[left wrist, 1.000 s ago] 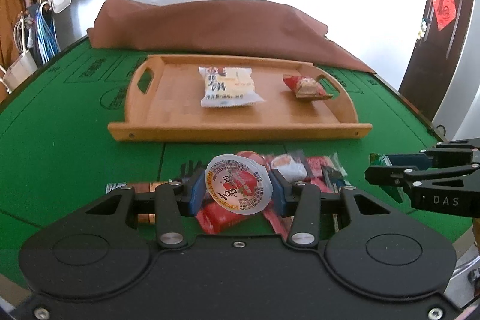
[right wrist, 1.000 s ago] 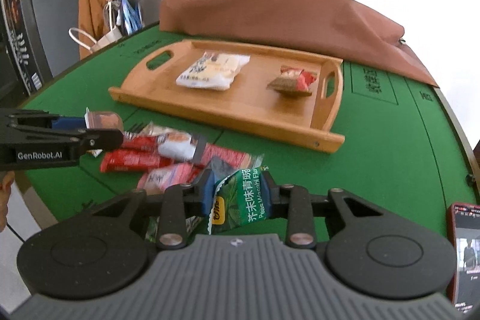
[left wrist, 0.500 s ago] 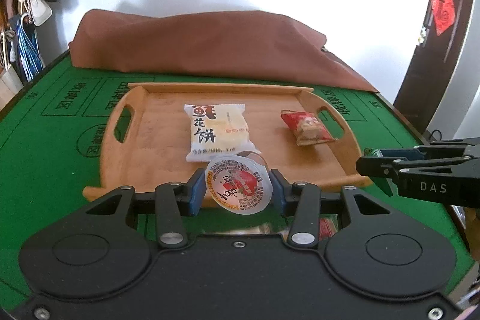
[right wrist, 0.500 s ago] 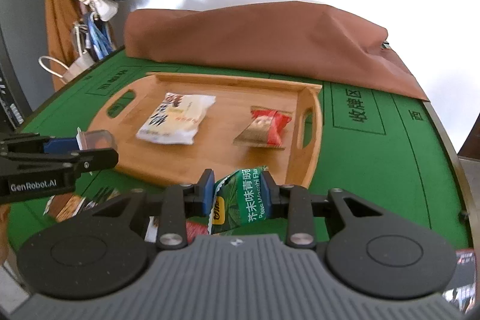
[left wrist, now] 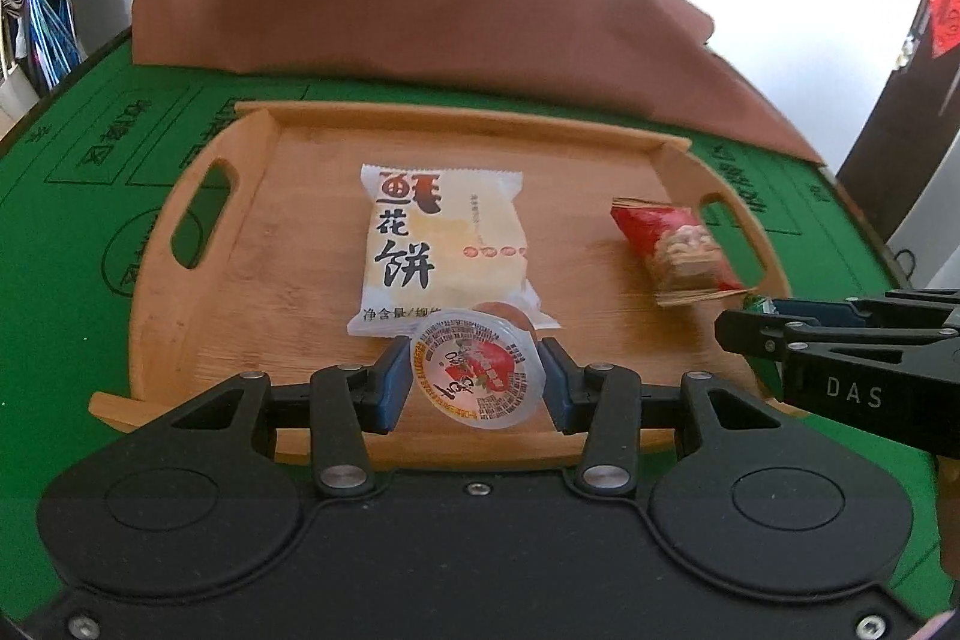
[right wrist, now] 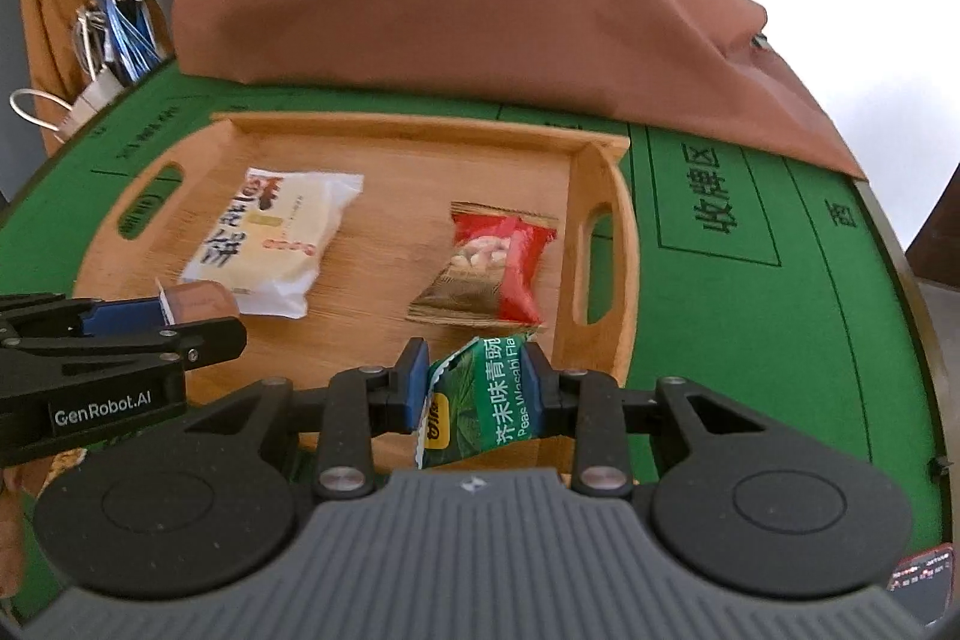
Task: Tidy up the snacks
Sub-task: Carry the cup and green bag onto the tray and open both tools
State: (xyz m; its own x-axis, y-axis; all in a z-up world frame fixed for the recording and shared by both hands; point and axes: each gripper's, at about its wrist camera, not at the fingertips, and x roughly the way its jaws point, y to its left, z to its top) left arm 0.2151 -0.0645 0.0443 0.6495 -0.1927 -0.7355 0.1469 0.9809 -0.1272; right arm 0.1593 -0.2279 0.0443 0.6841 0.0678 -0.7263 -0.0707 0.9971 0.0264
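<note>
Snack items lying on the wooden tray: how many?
2: a white pastry packet mid-tray and a red nut packet near the right handle. The jelly cup and green pea packet remain gripped above it; the hand-held grippers may hide more.

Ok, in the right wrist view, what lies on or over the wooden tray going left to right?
Left hand-held gripper with its jelly cup → white pastry packet → red nut packet → tray's right handle slot.
</note>
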